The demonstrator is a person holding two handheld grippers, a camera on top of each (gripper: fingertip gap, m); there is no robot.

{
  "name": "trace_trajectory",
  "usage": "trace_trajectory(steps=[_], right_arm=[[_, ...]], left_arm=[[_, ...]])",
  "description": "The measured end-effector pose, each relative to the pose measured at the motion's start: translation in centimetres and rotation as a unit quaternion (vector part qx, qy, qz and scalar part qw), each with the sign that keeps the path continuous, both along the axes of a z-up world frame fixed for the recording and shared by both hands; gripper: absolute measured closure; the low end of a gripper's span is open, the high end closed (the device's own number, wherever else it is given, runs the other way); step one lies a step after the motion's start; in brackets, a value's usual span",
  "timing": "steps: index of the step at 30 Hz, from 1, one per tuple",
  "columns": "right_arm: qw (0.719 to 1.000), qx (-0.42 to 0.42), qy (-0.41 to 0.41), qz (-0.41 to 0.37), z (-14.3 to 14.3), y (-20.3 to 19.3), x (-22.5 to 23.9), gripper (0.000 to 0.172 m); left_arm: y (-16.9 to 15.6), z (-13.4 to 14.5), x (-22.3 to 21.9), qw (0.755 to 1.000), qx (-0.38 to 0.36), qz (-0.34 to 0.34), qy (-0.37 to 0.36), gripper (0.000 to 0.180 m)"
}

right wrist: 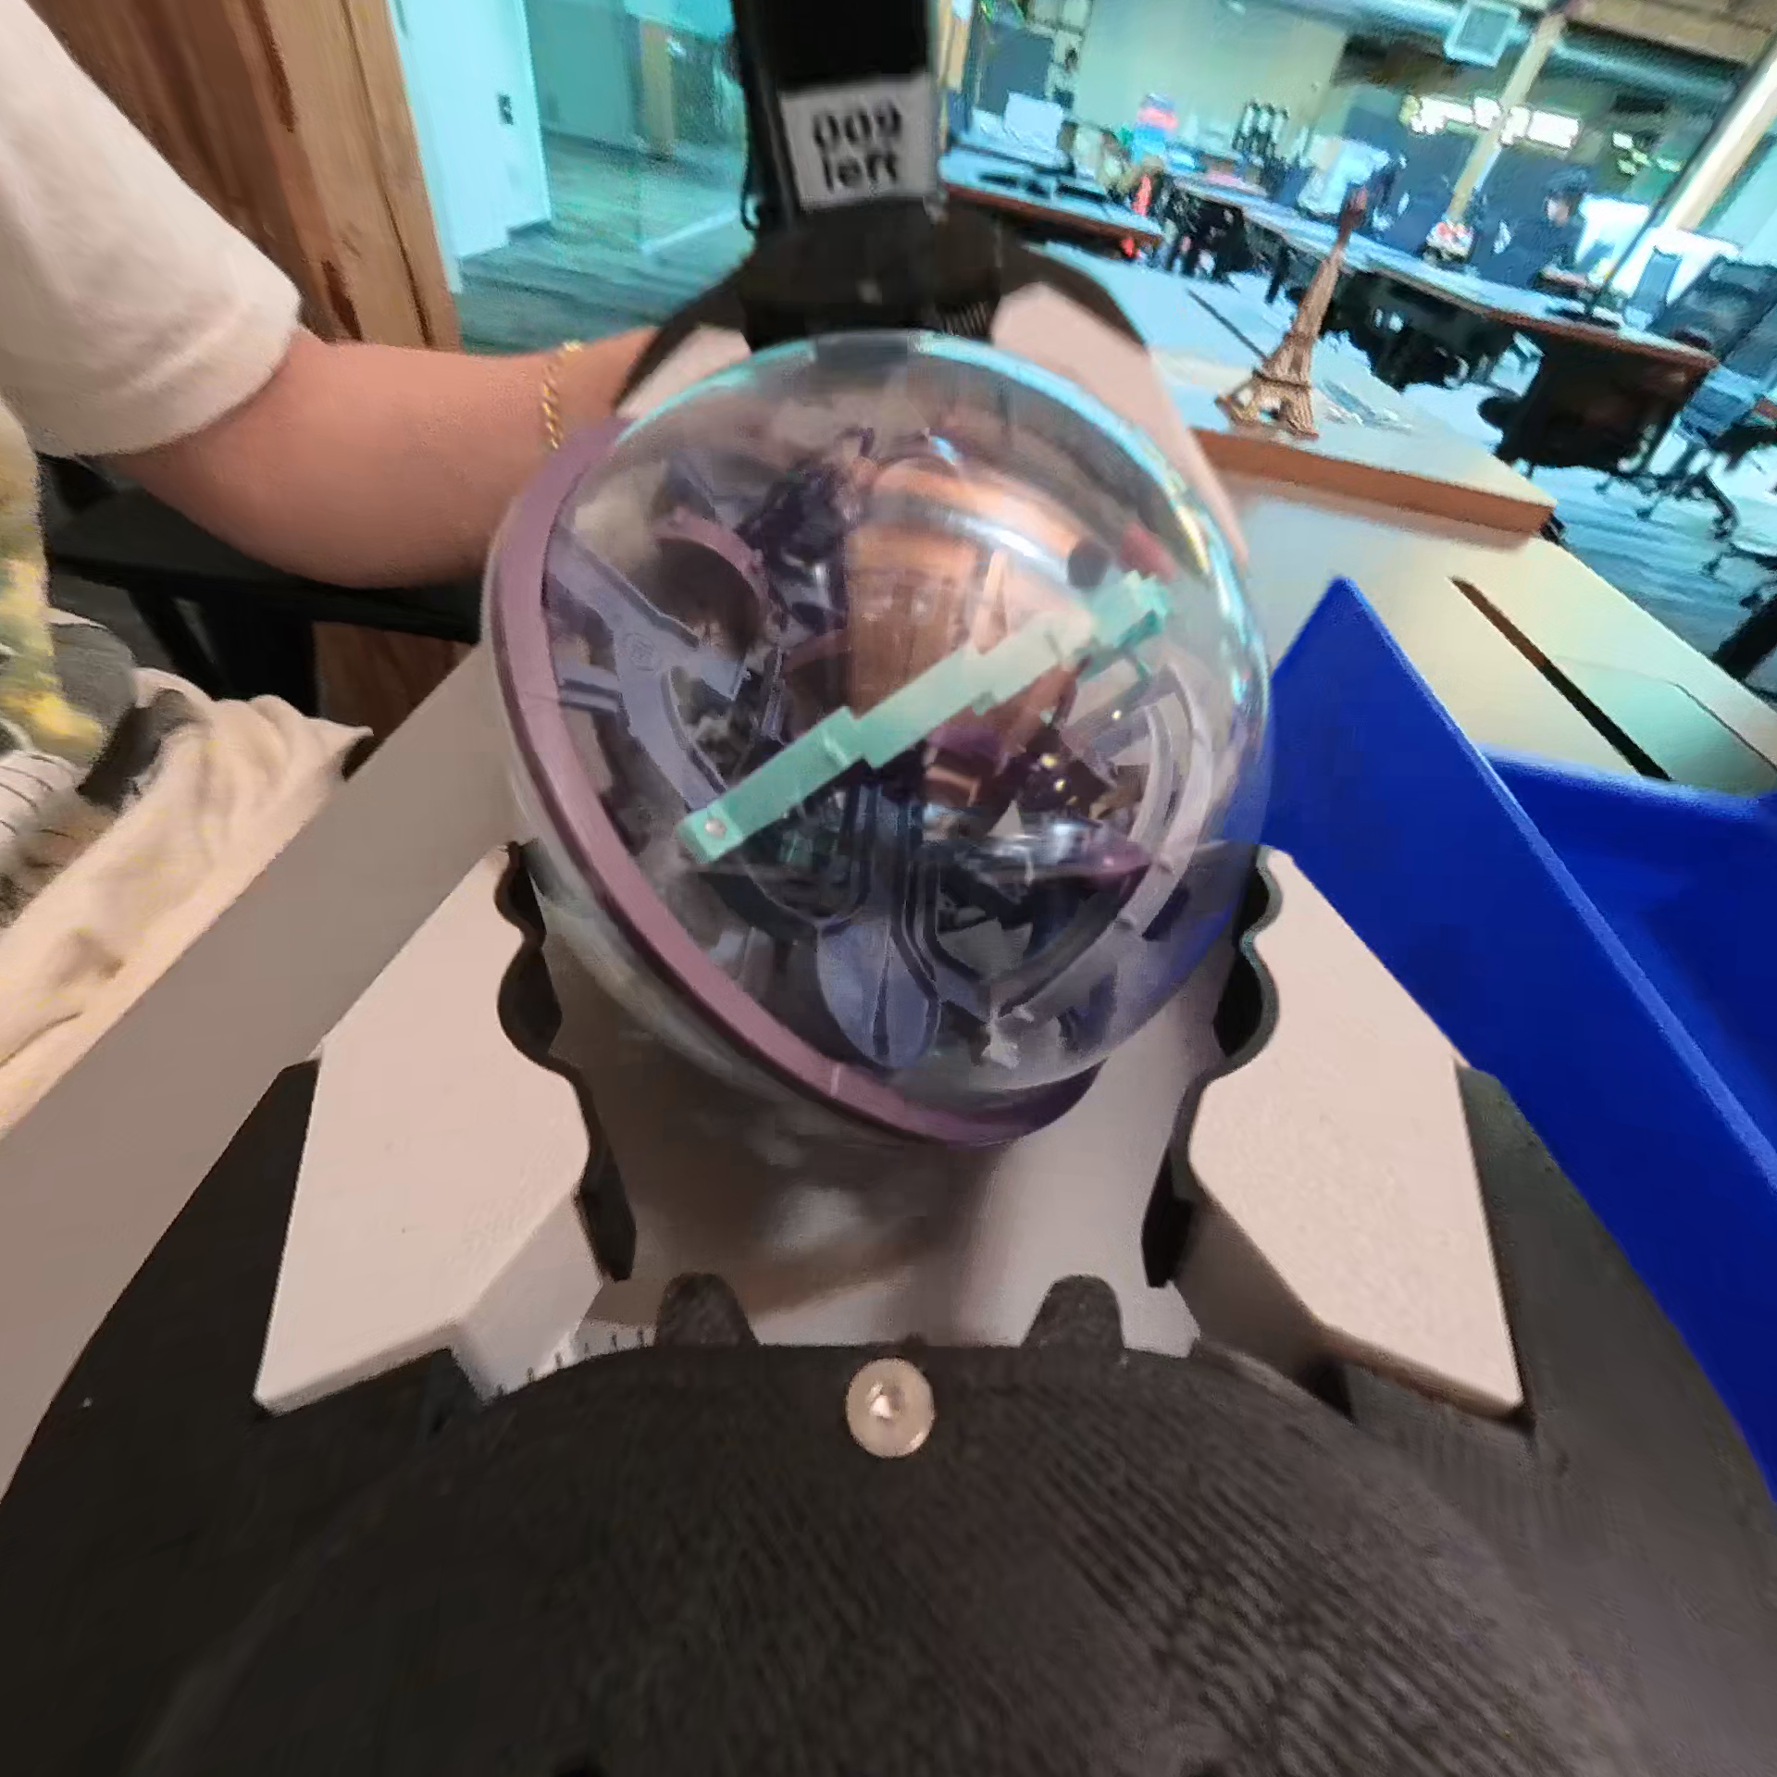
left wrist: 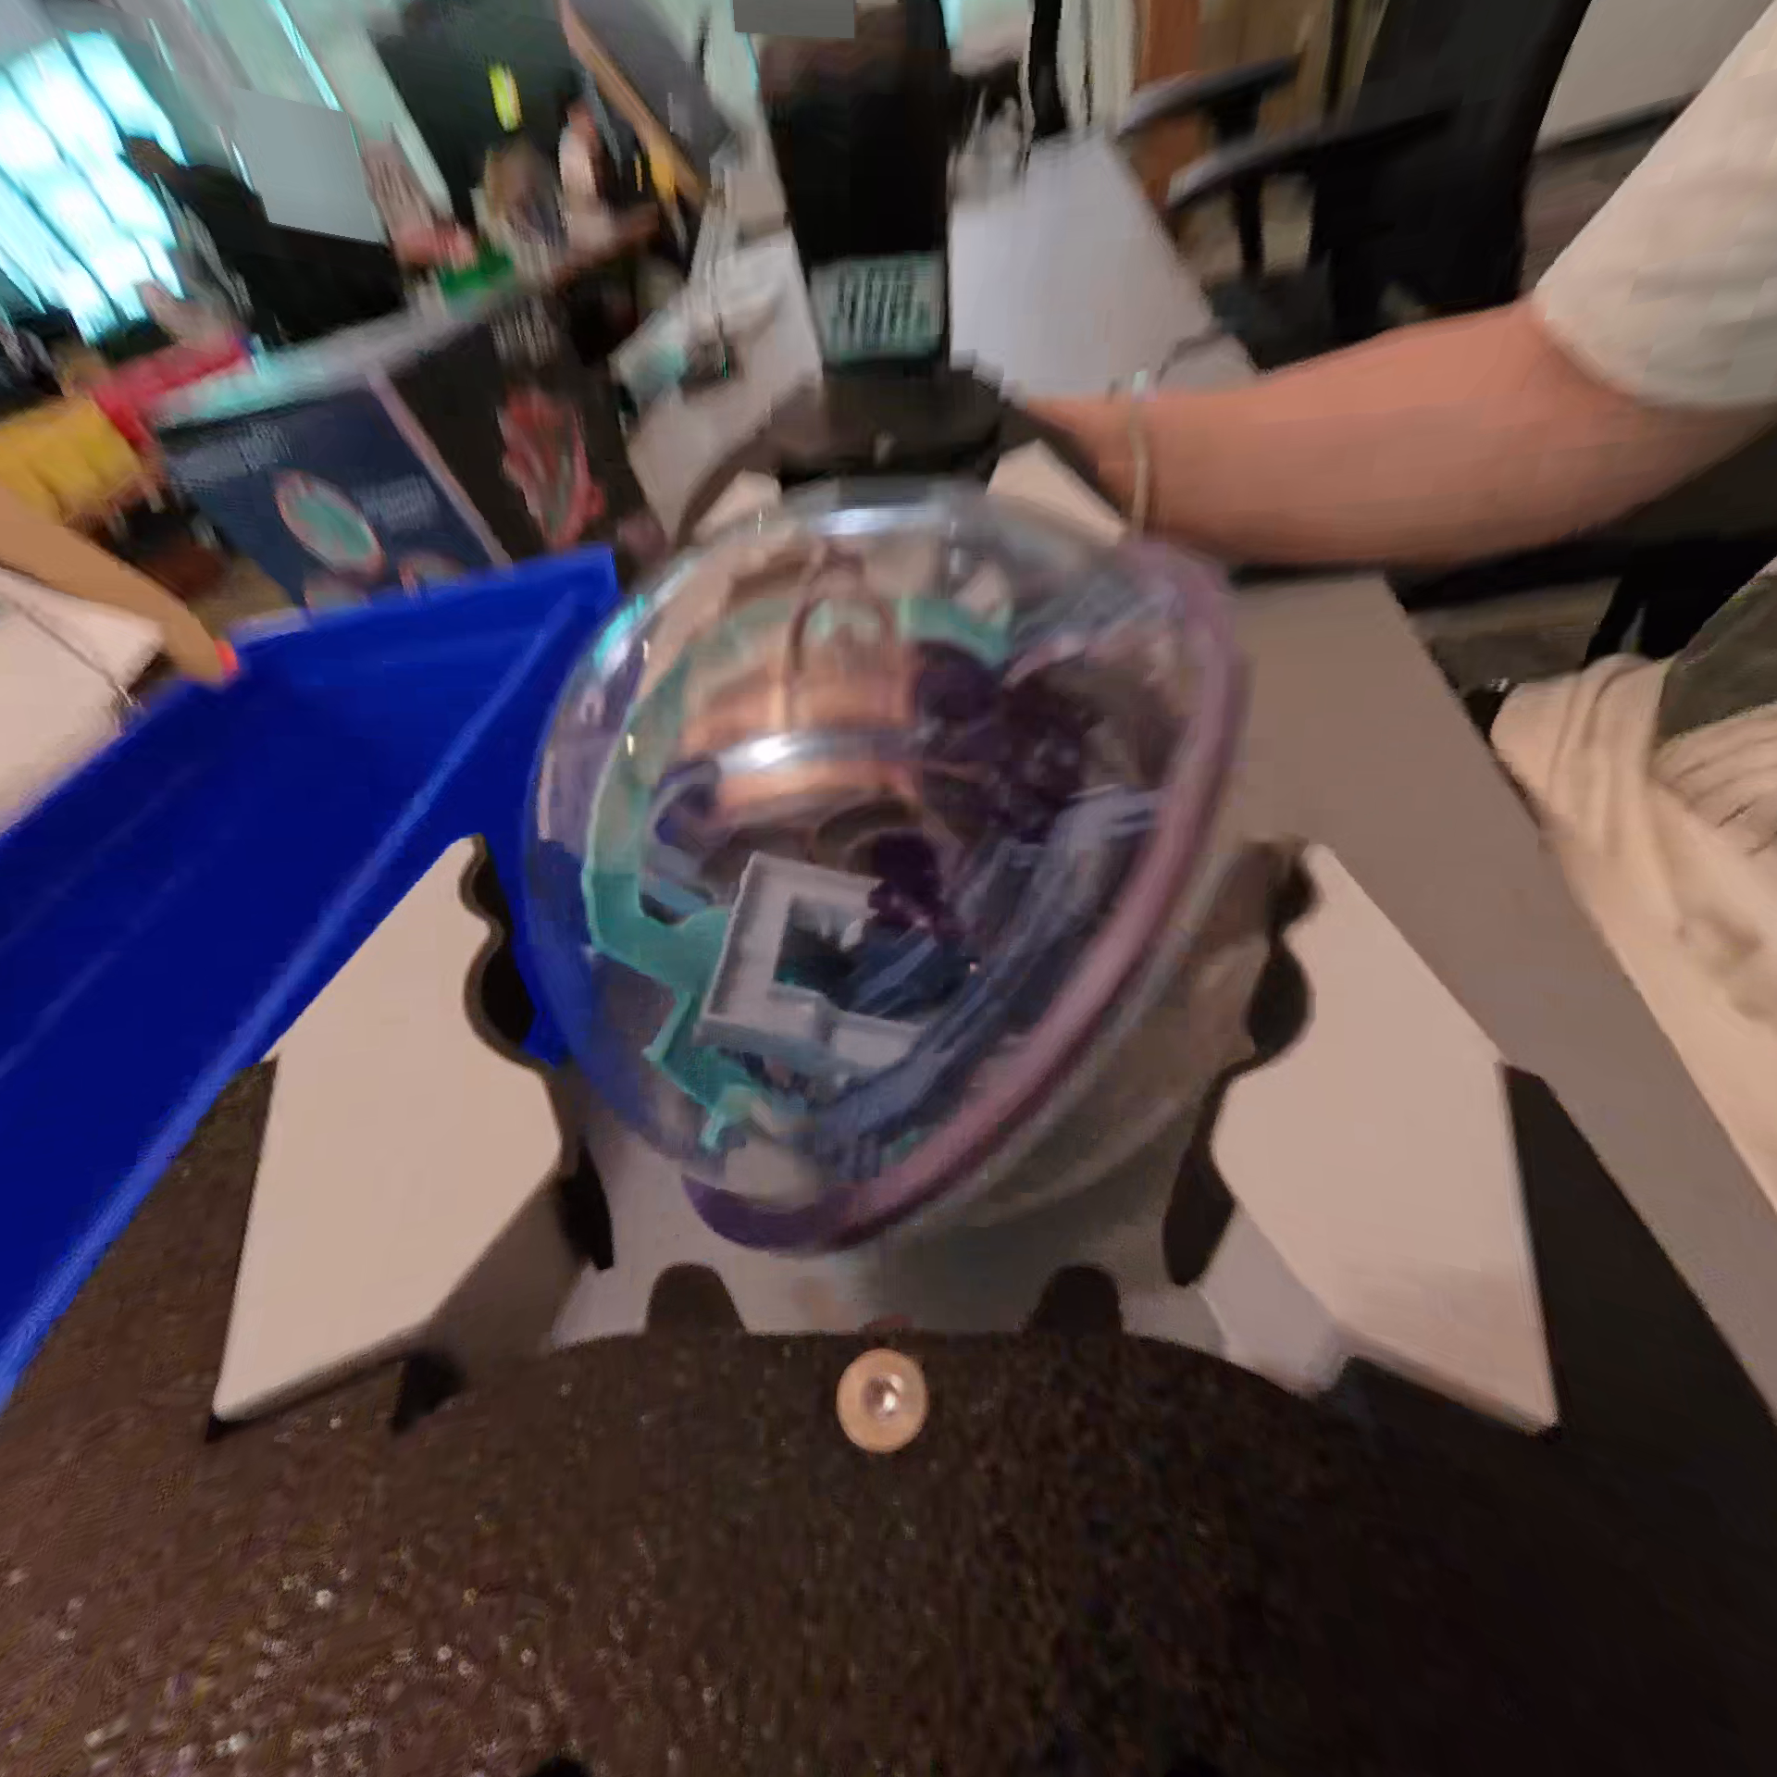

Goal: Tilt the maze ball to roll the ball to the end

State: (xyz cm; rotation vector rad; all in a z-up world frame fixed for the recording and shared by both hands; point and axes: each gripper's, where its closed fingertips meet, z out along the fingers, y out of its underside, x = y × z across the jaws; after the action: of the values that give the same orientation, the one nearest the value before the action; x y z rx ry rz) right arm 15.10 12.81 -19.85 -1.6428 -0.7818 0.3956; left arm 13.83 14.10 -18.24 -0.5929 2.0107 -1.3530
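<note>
The left hand-held gripper [left wrist: 889,942] is spread wide, and the maze ball [left wrist: 865,817] fills the space between its two fingers. The clear shell is seen to reach both dark scalloped pads [left wrist: 495,962], though this view is smeared by motion blur and the contact is read less surely here. The right hand-held gripper [right wrist: 885,942] is also spread wide from the opposite side, with both of its pads [right wrist: 524,962] pressed against the shell of the same maze ball [right wrist: 865,721]. The sphere is thus clasped between the two grippers, which face each other across it.

The ball is tilted, so that its purple equator ring [right wrist: 615,885] runs obliquely. Inside, purple and lilac tracks are seen, with a teal strip [right wrist: 923,712] slanting up to the right. A small silvery dot sits at the strip's lower end, but it cannot be told whether this is the rolling ball.

A blue bin [right wrist: 1539,865] lies just beside the ball, with the white bench [right wrist: 385,817] under both. Forearms in short pale sleeves [right wrist: 337,481] are seen behind the grippers. Farther off, a small tower model [right wrist: 1288,356] stands on the bench, and a dark printed box [left wrist: 327,481] stands behind the bin.
</note>
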Motion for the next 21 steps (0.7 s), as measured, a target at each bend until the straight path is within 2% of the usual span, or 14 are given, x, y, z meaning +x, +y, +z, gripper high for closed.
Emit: trace_trajectory(steps=[1,4,7,9,11,12,13,14,17,21], right_arm=[[1.0,0.009,-0.001,0.001,0.3,0.1,-0.1,0.035],[0.998,0.035,-0.013,-0.041,0.9,0.8,1.3,0.026],[0.995,0.059,-0.018,-0.076,1.8,1.2,2.7,0.027],[0.992,0.09,-0.03,-0.088,2.8,1.2,2.9,0.033],[0.992,0.098,-0.018,-0.079,3.2,1.1,2.3,0.05],[0.995,0.079,-0.015,-0.055,2.6,0.9,1.4,0.045],[0.996,0.064,-0.021,-0.055,1.9,1.2,1.0,0.025],[0.994,0.06,-0.049,-0.071,1.1,1.8,1.1,0.017],[0.977,0.06,-0.15,-0.138,-0.9,3.8,2.8,0.015],[0.985,0.046,-0.128,-0.106,-1.1,2.9,2.5,0.015]], left_arm=[[-0.1,-1.1,0.0,0.999,0.011,0.0,0.033,0.024],[0.9,-1.6,0.8,0.997,0.03,0.041,0.054,0.023],[1.9,-1.8,1.3,0.992,0.021,0.084,0.093,0.023],[2.5,-1.9,1.6,0.987,0.0,0.109,0.118,0.023],[3.0,-2.0,2.1,0.981,-0.019,0.135,0.139,0.023],[3.1,-2.0,2.4,0.978,-0.032,0.145,0.145,0.023],[3.2,-1.9,2.7,0.976,-0.046,0.155,0.149,0.023],[3.2,-1.8,3.0,0.972,-0.064,0.167,0.154,0.023],[3.2,-1.6,3.6,0.961,-0.101,0.189,0.173,0.025],[2.3,-3.5,1.8,0.971,0.018,0.15,0.187,0.025]])
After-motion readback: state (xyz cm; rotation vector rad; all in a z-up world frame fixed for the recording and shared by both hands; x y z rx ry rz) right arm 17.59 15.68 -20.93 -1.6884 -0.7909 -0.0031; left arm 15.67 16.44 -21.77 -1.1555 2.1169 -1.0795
